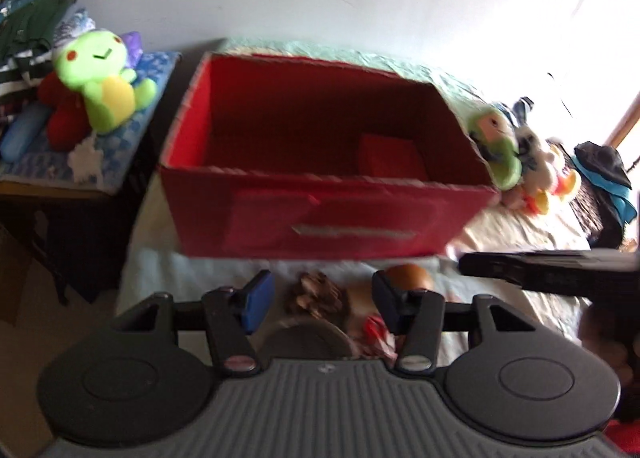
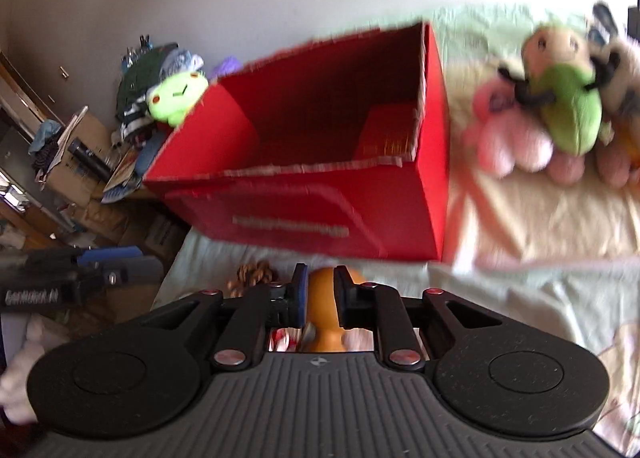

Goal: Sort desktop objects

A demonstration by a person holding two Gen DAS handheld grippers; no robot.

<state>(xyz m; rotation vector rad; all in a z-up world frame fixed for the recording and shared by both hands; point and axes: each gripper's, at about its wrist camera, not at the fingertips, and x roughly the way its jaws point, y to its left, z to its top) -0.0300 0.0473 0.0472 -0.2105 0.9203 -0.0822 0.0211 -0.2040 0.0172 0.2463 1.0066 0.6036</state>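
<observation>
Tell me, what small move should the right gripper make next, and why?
Probably close the right gripper a little on the orange wooden piece. The piece already stands between its two pads with narrow gaps on either side, and the open red box waits just behind, so a firm grip looks like the step before lifting it in.

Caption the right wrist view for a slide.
Right tongs straddle an orange wooden piece before the open red box, plush toys lying to its right.

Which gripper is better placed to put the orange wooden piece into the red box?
Right. The right gripper already brackets the orange piece; the left gripper is open over other clutter, below the red box.
</observation>
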